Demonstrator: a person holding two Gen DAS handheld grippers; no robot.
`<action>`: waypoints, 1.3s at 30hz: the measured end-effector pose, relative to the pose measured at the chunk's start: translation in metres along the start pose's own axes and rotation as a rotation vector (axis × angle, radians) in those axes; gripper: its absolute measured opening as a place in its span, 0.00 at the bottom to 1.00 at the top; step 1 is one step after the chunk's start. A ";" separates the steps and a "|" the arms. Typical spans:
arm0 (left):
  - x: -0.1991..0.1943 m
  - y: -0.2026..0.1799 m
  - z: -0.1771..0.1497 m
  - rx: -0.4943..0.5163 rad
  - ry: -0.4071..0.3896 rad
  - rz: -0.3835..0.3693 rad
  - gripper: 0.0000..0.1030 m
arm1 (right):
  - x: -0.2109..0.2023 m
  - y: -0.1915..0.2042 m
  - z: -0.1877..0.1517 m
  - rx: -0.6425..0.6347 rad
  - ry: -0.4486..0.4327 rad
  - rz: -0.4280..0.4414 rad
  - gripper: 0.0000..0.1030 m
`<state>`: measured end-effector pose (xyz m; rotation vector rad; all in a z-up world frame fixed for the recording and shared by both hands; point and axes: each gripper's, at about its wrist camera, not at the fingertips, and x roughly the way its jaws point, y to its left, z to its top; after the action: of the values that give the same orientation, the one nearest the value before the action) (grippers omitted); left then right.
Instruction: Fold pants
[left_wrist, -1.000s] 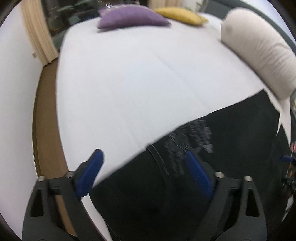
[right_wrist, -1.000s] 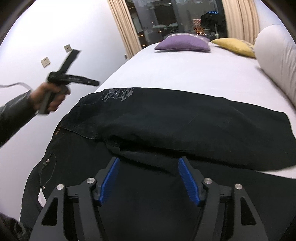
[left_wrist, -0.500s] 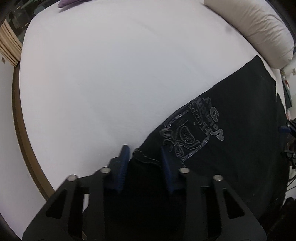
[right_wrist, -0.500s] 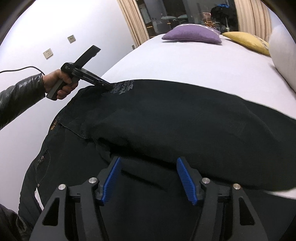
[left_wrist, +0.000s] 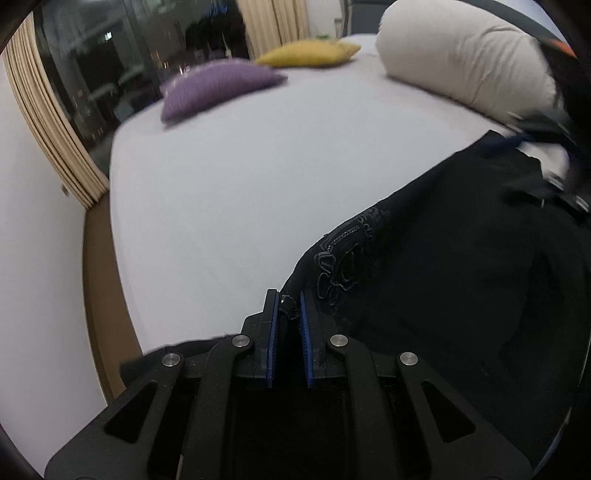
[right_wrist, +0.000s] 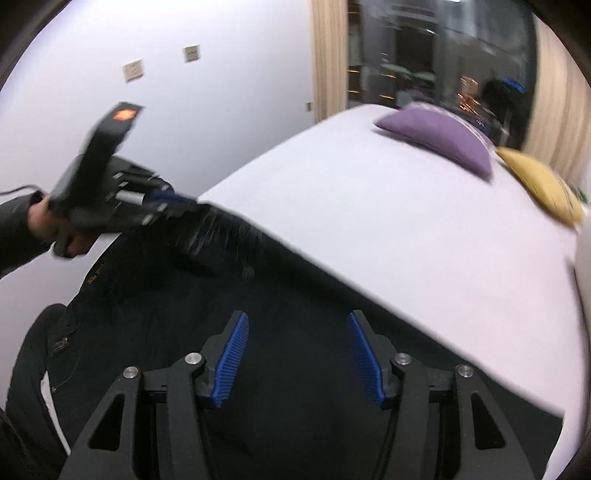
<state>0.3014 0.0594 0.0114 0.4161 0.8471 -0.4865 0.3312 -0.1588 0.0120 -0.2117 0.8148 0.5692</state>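
Black pants (left_wrist: 443, 277) lie across the near side of a white bed (left_wrist: 258, 166), with a pale embroidered logo (left_wrist: 343, 258) near their edge. My left gripper (left_wrist: 288, 314) is closing, its blue pads pinching the pants' edge just beside the logo. In the right wrist view the same left gripper (right_wrist: 177, 201), held by a hand (right_wrist: 55, 229) in a dark sleeve, pulls that corner of the pants (right_wrist: 258, 295) up off the bed. My right gripper (right_wrist: 299, 354) hovers over the dark cloth. Its jaws are closing but stand well apart, and the pads press on nothing.
A purple pillow (left_wrist: 218, 88), a yellow pillow (left_wrist: 306, 53) and a cream bolster (left_wrist: 465, 59) lie at the bed's far end. A wooden strip (left_wrist: 99, 277) and a white wall run along the left side. Curtains flank a dark window (right_wrist: 424, 55).
My left gripper went from wide open to pinched on the pants' edge by the logo and rose with it. My right gripper slid sideways over the pants and its jaws narrowed a little.
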 end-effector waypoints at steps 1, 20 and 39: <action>-0.005 -0.006 -0.005 -0.001 -0.017 0.002 0.10 | 0.008 0.003 0.010 -0.026 0.006 -0.001 0.55; -0.010 -0.031 -0.008 -0.053 -0.087 -0.038 0.07 | 0.057 0.043 0.018 -0.131 0.108 0.007 0.04; -0.048 -0.113 -0.078 0.290 -0.044 -0.086 0.07 | 0.009 0.182 -0.090 -0.936 0.221 -0.177 0.02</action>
<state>0.1638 0.0204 -0.0151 0.6350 0.7562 -0.6996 0.1787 -0.0393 -0.0485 -1.2092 0.6801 0.7348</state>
